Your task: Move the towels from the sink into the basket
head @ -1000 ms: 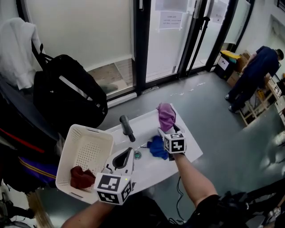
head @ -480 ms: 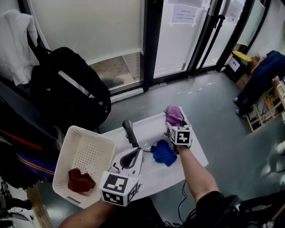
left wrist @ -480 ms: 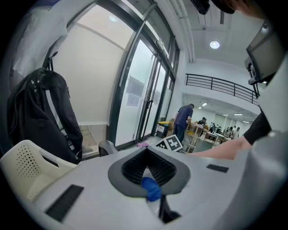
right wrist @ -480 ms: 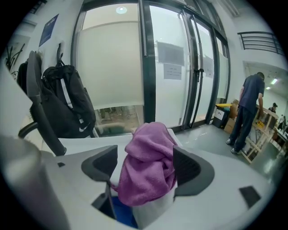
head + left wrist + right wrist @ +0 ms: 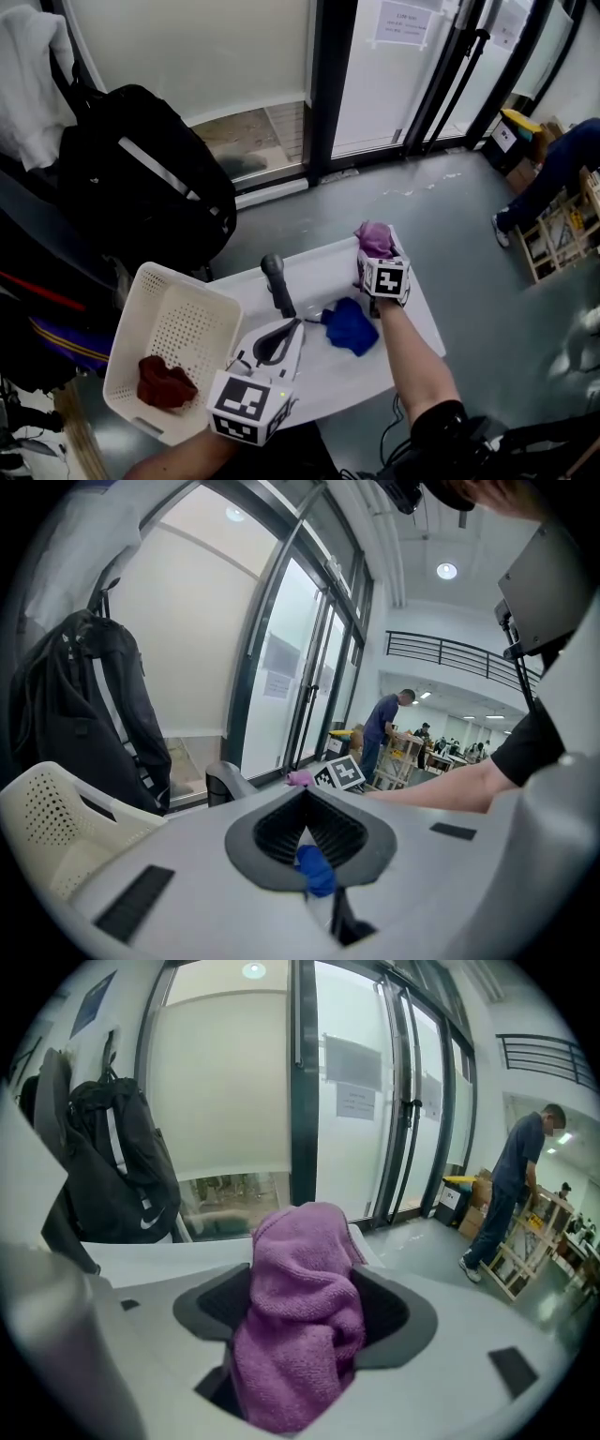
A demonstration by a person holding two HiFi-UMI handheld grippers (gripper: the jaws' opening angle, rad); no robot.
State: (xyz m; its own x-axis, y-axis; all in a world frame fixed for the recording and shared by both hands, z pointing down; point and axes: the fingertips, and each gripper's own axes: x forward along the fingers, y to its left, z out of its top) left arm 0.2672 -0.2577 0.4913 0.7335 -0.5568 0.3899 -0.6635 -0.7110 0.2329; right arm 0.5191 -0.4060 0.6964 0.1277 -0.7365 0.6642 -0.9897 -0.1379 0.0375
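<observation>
Your right gripper (image 5: 302,1288) has its fingers (image 5: 386,1312) standing wide on a bunched purple towel (image 5: 295,1354); they have just been closing a little, and the cloth fills the gap and bears on both pads, so you have it in hand. In the head view that towel hangs at the far right corner of the sink (image 5: 314,272), not yet on its way across. Your left gripper (image 5: 306,797) has its fingers together with nothing between them; it hovers over the near edge of the sink, just beside the basket (image 5: 183,328). Further out, a blue towel (image 5: 350,325) lies in the sink between your two grippers; a dark red towel (image 5: 164,382) sits in the basket's near corner. By my judgement you are about a third through: one towel is delivered; the purple one needs carrying left to the basket; the blue one is untouched.
</observation>
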